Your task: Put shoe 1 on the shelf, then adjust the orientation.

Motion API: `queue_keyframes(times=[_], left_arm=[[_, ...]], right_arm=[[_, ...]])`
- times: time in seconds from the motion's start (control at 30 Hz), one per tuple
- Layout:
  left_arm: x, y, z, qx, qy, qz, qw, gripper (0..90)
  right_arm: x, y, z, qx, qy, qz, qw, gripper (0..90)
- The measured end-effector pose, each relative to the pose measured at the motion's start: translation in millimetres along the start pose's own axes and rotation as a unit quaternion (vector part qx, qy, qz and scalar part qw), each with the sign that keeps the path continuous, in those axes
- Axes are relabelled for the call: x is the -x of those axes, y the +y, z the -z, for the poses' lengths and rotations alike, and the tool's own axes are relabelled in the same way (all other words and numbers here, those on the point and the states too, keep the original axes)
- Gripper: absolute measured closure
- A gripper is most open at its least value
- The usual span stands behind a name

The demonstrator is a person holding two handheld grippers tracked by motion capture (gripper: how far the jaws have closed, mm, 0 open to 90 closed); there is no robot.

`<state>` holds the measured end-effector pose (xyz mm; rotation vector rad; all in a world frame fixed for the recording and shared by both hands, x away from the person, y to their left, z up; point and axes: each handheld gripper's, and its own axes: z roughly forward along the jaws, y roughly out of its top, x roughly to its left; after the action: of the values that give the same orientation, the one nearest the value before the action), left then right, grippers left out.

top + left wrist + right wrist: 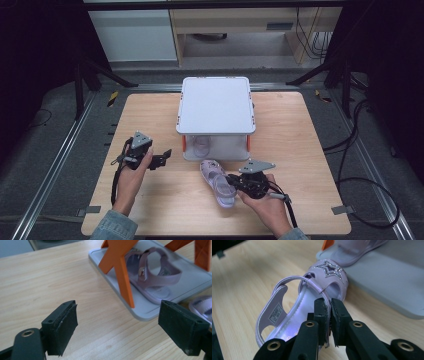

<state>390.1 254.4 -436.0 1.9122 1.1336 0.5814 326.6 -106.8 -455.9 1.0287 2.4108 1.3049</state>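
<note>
Right tongs (pixel 329 315) are clamped on the side wall of a lilac sandal (pixel 294 312), the strap edge pinched between both pads. No earlier frame is given, so only the grip itself is reported. In the high view the same sandal (pixel 218 182) is seen lying on the worktop (pixel 165 200), just in front of the white rack (pixel 216 104), toe end toward the rack, heel end toward the person; the right tongs (pixel 235 181) are placed at its right flank. A star of small stones is seen on the toe strap and a printed label on the inside of the heel strap. Left tongs (pixel 117 325) are held wide apart with nothing between the pads, bare wood below them. In the high view the left tongs (pixel 162 157) are seen left of the rack, pointed toward its lower shelf, well apart from the held sandal. A second lilac sandal (pixel 152 272) is parked on the rack's lower grey tray (pixel 147 312), behind an orange strut (pixel 122 275); it is seen through the rack's open front in the high view too (pixel 202 145). The rack's top panel is bare. Whether the held sandal is lifted off the wood cannot be told.
</note>
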Motion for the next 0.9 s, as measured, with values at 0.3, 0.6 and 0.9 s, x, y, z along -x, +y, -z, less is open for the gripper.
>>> queue_keyframes(times=[0.3, 0.6, 0.9], left_arm=[[-1.9, 26.7, 8.4, 0.013, -0.025, -0.003, 0.9996, 14.9], [0.5, 50.9, 17.9, 0.011, -0.033, -0.011, 0.9993, 15.0], [17.4, 85.8, 29.1, 0.033, -0.041, -0.042, 0.9977, 29.5]], right_arm=[[21.5, 7.8, 8.1, 0.053, -0.06, -0.052, 0.9954, 83.6], [35.2, 11.2, 5.1, 0.074, -0.084, -0.076, 0.9908, 83.7], [39.0, 13.4, -6.6, 0.098, -0.105, -0.107, 0.9839, 83.7]])
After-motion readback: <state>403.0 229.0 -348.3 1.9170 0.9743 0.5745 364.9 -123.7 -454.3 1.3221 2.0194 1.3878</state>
